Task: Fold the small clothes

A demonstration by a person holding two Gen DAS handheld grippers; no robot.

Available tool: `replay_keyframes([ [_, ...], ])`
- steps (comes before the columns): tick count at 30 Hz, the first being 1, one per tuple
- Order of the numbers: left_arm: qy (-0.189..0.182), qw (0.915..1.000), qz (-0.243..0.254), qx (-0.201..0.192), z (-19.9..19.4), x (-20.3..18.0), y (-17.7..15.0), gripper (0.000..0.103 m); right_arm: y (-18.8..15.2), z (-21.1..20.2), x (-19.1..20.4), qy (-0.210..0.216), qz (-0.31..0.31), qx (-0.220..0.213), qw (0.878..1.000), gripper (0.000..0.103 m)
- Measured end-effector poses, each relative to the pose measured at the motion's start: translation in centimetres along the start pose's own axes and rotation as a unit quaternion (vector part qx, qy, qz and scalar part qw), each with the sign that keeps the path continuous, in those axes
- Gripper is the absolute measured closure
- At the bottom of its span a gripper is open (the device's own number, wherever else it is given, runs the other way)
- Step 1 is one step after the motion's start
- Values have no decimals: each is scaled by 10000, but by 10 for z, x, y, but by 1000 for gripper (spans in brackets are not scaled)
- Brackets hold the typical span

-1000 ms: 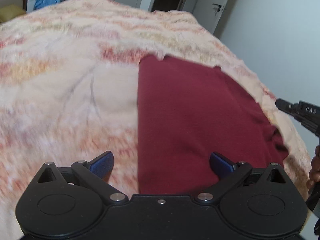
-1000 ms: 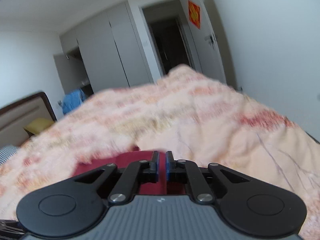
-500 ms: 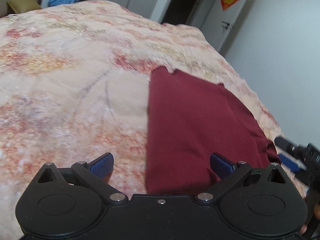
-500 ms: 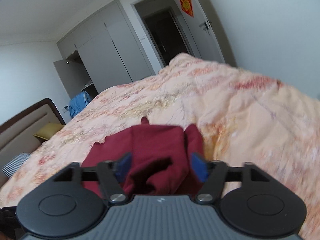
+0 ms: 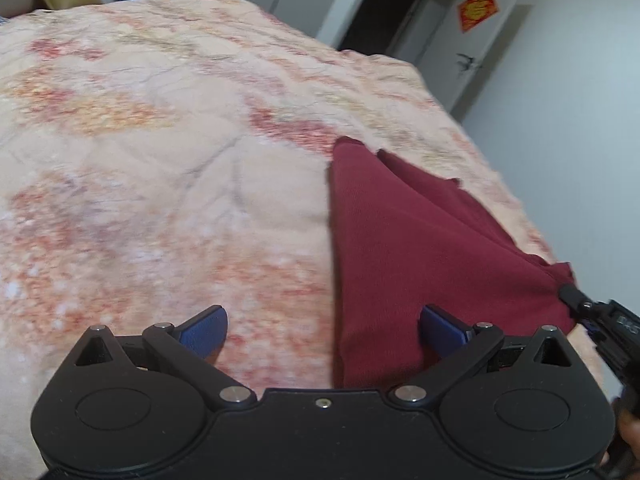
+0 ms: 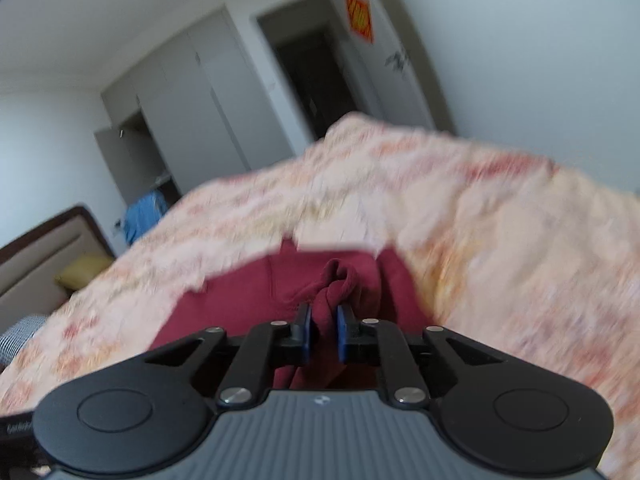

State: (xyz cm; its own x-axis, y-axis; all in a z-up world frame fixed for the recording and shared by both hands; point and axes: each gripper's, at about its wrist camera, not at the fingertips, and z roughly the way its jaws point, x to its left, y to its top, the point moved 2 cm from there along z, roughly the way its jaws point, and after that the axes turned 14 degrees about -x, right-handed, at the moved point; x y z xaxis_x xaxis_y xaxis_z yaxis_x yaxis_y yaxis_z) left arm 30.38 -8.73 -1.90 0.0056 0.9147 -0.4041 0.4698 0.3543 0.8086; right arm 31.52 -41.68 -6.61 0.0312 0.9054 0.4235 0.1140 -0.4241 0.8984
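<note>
The right gripper [image 6: 323, 330], wide apart half a second ago, is closing on a bunched corner of the maroon garment [image 5: 404, 248], lower right on the bedspread [image 5: 160, 168]. The left gripper [image 5: 320, 332] stays spread, empty. The fold can begin.

Left tool [image 5: 323, 330]: matte black body, two round raised discs at the sides, black linkage arms with silver rivets, small triangular cut-outs at the outer corners, a small screw at centre, blue pads on the fingers [image 5: 204, 330]. Right tool [image 6: 323, 330]: same black linkage, silver rivets and discs, but a grey ribbed centre plate with a small white mark; blue pads. Seen from the left wrist, its side carries white lettering.
</note>
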Motion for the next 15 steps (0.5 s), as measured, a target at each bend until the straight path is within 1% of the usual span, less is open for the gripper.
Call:
replay_keyframes([
  [1,-45,10000,33,16,1,-3,-1,1,5,-2,-4,-44,26,-78,10000,89],
  [2,-45,9999,95,57,3,-5,-3,1,8,-1,-8,-76,39,-67,9999,89],
  [4,51,9995,244,197,9,-6,-8,1,4,4,-17,-137,95,157,9997,87],
  [5,79,9993,286,238,10,-5,-11,1,0,7,-20,-138,123,336,9993,83],
  [6,87,9993,285,246,11,-3,-13,1,-5,8,-22,-162,119,443,9988,74],
  [7,88,9993,256,247,11,-2,-13,1,-9,7,-22,-178,69,486,9986,69],
  [8,87,9994,218,257,11,0,-12,1,-12,5,-21,-196,1,491,9986,60],
  [9,88,9994,186,265,11,2,-11,1,-13,1,-19,-218,-52,467,9987,54],
  [10,99,9995,150,258,11,4,-10,1,-14,-2,-18,-211,-81,437,9988,50],
  [12,134,9996,74,229,9,6,-7,1,-14,-7,-14,-149,-141,407,9990,32],
  [13,135,9996,52,232,9,7,-7,1,-15,-11,-11,-125,-196,379,9990,29],
  [15,131,9996,42,238,9,8,-7,1,-17,-20,-3,-11,-403,339,9986,16],
])
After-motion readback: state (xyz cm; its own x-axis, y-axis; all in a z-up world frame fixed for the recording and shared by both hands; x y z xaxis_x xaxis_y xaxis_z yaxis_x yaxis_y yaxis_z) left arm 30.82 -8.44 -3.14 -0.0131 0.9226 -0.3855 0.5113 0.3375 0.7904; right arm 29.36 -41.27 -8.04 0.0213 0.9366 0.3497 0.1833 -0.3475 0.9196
